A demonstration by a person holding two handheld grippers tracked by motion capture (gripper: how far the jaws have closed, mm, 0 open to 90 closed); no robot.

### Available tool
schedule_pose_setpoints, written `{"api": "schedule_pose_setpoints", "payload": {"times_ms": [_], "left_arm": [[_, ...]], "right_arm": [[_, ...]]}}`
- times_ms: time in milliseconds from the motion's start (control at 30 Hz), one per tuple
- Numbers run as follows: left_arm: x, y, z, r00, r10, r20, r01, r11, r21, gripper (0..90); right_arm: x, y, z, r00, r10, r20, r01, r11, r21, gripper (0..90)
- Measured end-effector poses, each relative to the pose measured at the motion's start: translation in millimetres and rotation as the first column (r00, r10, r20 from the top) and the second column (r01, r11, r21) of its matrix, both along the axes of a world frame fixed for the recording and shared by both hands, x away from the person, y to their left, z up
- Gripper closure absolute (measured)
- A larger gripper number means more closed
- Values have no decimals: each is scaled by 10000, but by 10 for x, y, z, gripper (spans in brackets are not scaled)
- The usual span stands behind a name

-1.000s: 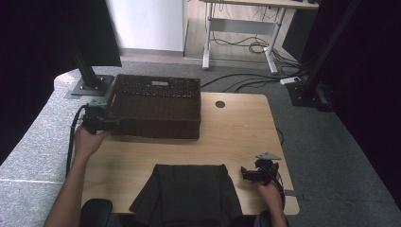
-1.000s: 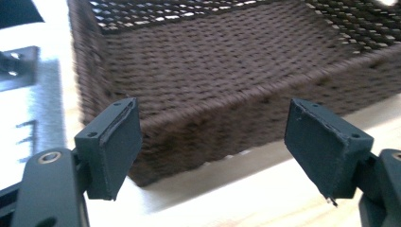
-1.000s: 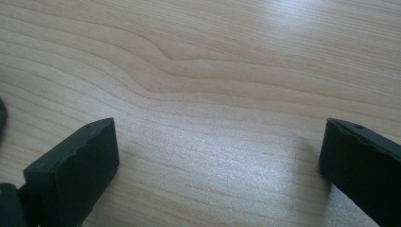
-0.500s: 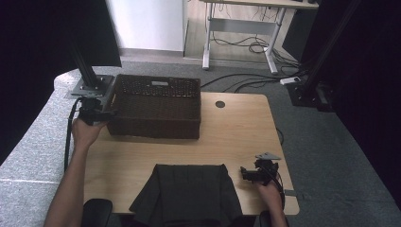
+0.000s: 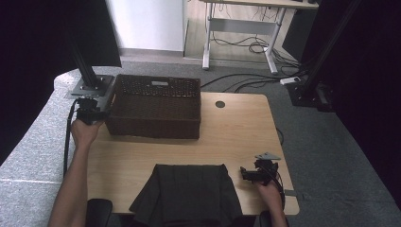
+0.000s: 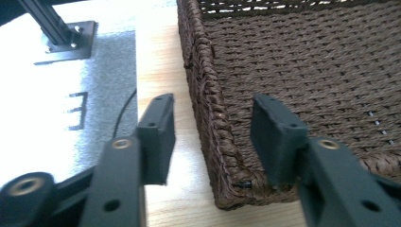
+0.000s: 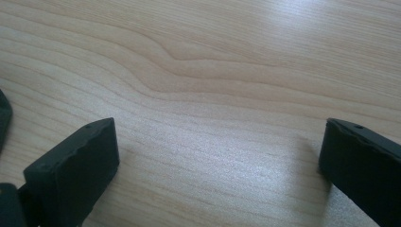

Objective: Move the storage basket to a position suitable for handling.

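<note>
A dark brown woven basket (image 5: 151, 127) stands at the far left of the wooden table (image 5: 236, 127). My left gripper (image 5: 98, 115) is at the basket's left end. In the left gripper view its jaws straddle the basket's side wall (image 6: 208, 127) near a corner, one finger (image 6: 158, 127) outside and one inside. My left gripper (image 6: 213, 101) has just been closing, and a gap still shows between the outer pad and the wall. My right gripper (image 5: 243, 173) rests low at the table's near right, open wide over bare wood (image 7: 221, 127), beside a folded dark cloth (image 5: 189, 194).
A round cable hole (image 5: 220, 103) sits in the table behind the basket's right end. A black frame post on a metal foot plate (image 5: 90, 85) stands just beyond the left gripper. Grey carpet surrounds the table, and a desk with cables stands at the back.
The left hand has shifted slightly left and away along the basket's left end, and its jaws have narrowed around the wall. The right hand and the cloth have not moved.
</note>
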State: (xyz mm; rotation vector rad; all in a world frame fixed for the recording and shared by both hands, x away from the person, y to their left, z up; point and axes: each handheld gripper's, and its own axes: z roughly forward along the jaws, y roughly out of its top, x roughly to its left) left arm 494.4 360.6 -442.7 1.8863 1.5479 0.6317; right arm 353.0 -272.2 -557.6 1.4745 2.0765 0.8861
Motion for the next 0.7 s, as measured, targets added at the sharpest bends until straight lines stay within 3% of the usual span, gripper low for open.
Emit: {"api": "schedule_pose_setpoints", "payload": {"times_ms": [33,67,167,333,700], "left_arm": [[0,0,0,10000,0,0,0,10000,0,663],[5,-8,-4,9999,-132,-36,131,9999,-111,663],[13,-53,7,9998,153,-138,-148,9991,393,773],[-6,-60,26,9993,20,-371,-12,9998,223,787],[-90,-167,17,9991,-235,-341,236,9997,7,785]], "right_arm": [[0,0,0,10000,0,0,0,10000,0,0],[0,0,0,10000,5,1,-5,10000,-1,0],[0,0,0,10000,15,2,-15,10000,-2,0],[0,0,0,10000,16,3,-16,10000,-2,0],[0,0,0,10000,16,1,-16,10000,-2,0]]}}
